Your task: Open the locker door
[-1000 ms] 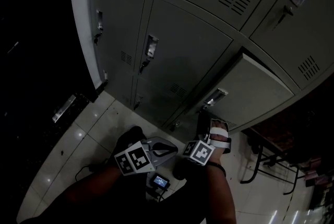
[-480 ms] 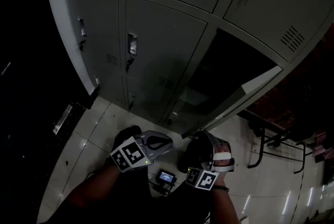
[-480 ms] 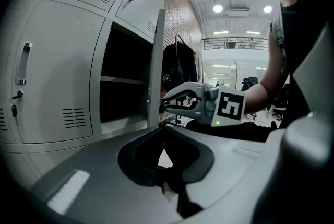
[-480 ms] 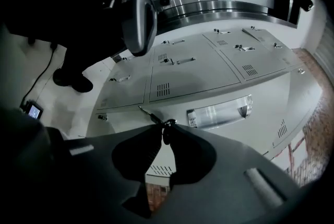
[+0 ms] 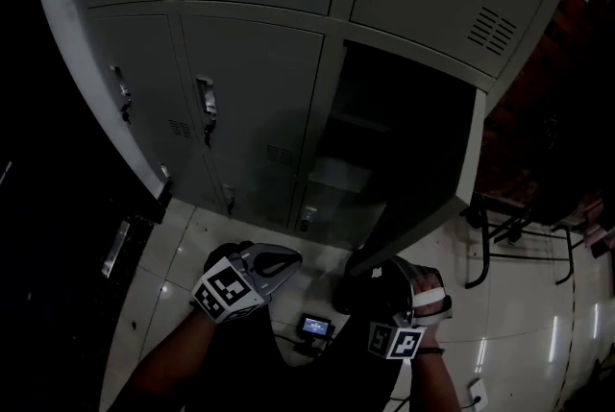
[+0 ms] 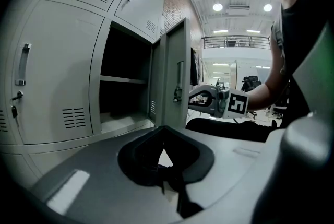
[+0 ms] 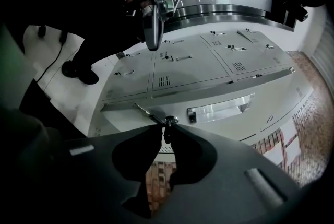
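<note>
The right gripper [image 7: 165, 133] has its jaws pressed on what looks like a small latch [image 7: 168, 120] at the edge of the locker door [image 6: 169, 61], right at their tips, though the dim light makes the piece hard to name surely. Just beyond the tips, to their right, lies the door's long metal handle [image 7: 219, 109]. The left gripper [image 6: 163, 169] has its jaws together with nothing between them, well short of the door. Straight ahead of them the door stands swung out, seen nearly edge-on, with the right gripper at its far face. Ahead and to the left of those jaws is the open compartment [image 6: 125, 97] with a shelf [image 6: 122, 80] across it. Closed lockers [image 6: 57, 77] lie further left and above.
</note>
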`<action>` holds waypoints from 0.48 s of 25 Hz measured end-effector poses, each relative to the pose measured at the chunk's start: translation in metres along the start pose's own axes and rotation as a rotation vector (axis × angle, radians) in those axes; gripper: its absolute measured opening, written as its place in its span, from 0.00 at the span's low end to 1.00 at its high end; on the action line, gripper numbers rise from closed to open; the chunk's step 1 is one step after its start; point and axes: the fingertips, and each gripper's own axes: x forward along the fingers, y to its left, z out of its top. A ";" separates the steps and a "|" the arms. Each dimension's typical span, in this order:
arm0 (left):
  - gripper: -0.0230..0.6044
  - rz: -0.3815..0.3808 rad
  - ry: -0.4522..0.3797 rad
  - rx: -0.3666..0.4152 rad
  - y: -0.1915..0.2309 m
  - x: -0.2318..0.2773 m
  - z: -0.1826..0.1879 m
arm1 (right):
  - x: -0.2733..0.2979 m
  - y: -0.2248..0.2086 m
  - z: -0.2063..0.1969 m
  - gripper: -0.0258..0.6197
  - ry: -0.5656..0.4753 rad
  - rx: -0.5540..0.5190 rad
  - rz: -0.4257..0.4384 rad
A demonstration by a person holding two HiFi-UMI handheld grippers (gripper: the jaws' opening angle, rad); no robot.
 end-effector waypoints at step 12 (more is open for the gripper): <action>0.06 0.007 0.013 0.002 0.001 0.000 -0.002 | -0.021 -0.006 -0.026 0.21 0.004 0.268 0.003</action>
